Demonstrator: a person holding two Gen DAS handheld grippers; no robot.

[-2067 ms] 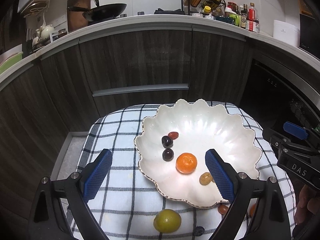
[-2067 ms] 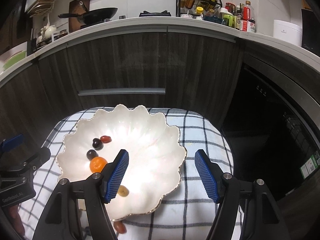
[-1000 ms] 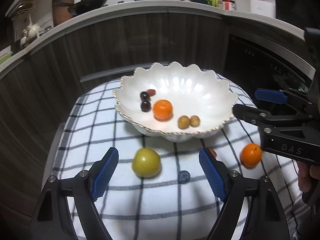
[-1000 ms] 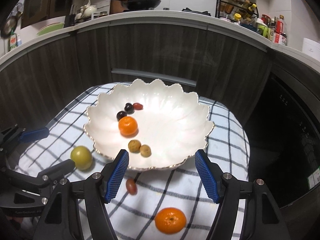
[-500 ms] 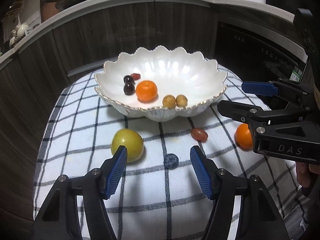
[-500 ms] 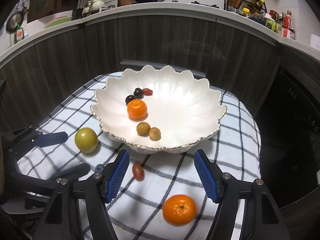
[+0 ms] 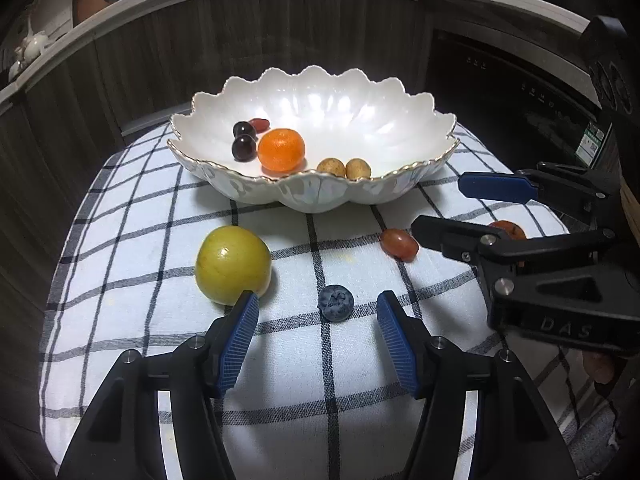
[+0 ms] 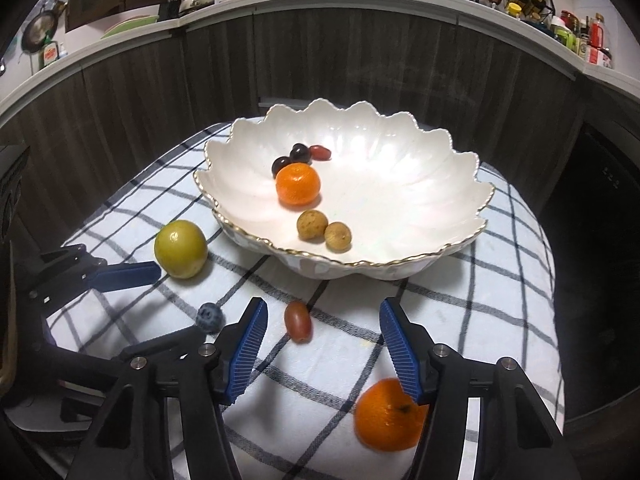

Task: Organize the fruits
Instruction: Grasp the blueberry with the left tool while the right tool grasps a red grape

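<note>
A white scalloped bowl (image 7: 400, 184) (image 8: 400, 256) sits on the checked cloth and holds a tangerine (image 7: 281, 155), two dark grapes, a red grape and two small tan fruits. On the cloth lie a green-yellow fruit (image 7: 233, 265) (image 8: 181, 248), a blueberry (image 7: 335, 303) (image 8: 209, 317), a red grape (image 7: 399, 244) (image 8: 298, 321) and a second tangerine (image 8: 390, 414). My left gripper (image 7: 316, 320) is open, with the blueberry between its fingertips. My right gripper (image 8: 322, 330) is open and empty, just behind the red grape, with the tangerine under its right finger.
The checked cloth (image 7: 132, 280) covers a small round table that drops off on all sides. Dark cabinet fronts (image 7: 240, 40) stand behind it, and a dark oven (image 7: 512, 92) is at the right. The right gripper's body (image 7: 560, 280) crosses the left wrist view at the right.
Both grippers have pulled back from over the bowl and come down low over the cloth. The left jaws have narrowed around the blueberry. The loose fruits now appear nearer.
</note>
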